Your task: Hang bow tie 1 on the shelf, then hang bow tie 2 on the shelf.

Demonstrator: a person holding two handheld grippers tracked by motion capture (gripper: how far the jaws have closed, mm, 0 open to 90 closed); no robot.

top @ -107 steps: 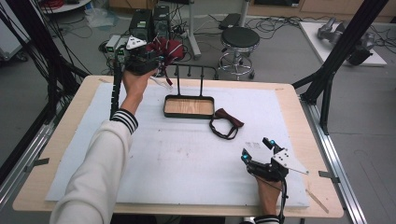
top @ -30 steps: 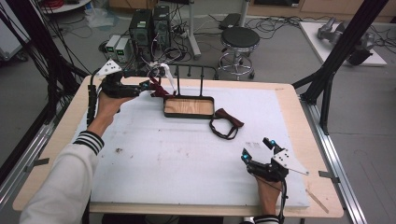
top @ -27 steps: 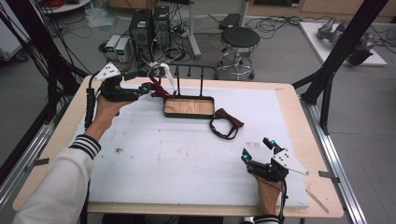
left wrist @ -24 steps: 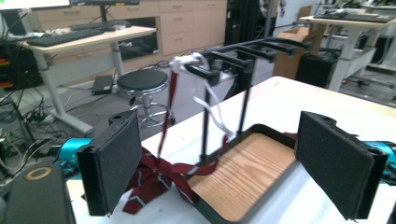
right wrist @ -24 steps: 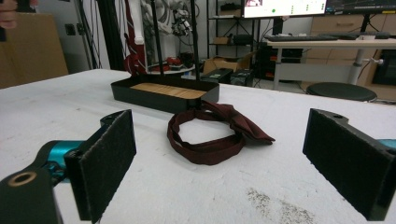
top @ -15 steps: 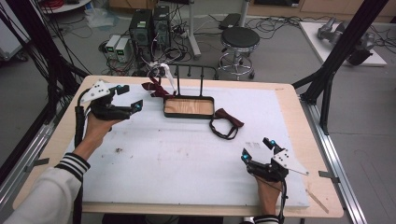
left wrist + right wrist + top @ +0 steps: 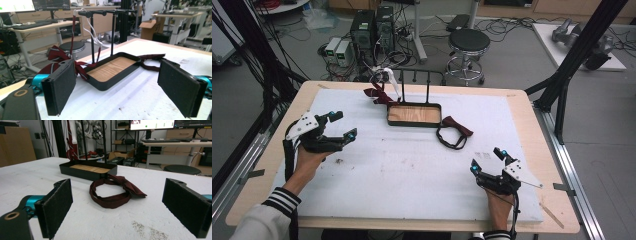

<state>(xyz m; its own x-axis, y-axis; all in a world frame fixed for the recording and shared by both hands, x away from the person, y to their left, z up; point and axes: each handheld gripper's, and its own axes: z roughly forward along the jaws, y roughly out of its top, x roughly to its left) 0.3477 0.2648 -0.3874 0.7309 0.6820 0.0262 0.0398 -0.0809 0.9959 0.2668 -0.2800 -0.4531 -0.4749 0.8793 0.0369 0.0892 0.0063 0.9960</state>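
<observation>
The left gripper (image 7: 338,125) is hovering over the left part of the white table (image 7: 412,170), its jaws standing wide apart and holding nothing. In the left gripper view (image 7: 117,87) those two black pads are framing the black tray (image 7: 112,72) with its wooden floor, which is sitting at the far middle of the table. A black stand (image 7: 414,80) is rising from the tray's far edge, and a dark red tie (image 7: 379,94) with pale stripes is hanging from the stand's left end — draping down to the table just left of the tray, with a white cord (image 7: 92,32) looping beside it.

The right gripper (image 7: 487,160) is resting low at the near right of the table, a hand (image 7: 499,210) behind it; its jaws are also spread wide and gripping nothing. In the right gripper view (image 7: 117,205) the pads are pointing toward a dark red bow tie (image 7: 117,190) with its strap curled in a loop, lying flat on the table. In the high view this bow tie (image 7: 454,134) is lying just right of the tray's near right corner — well apart from both grippers. A round stool (image 7: 468,42) is standing on the floor beyond the table's far edge.
</observation>
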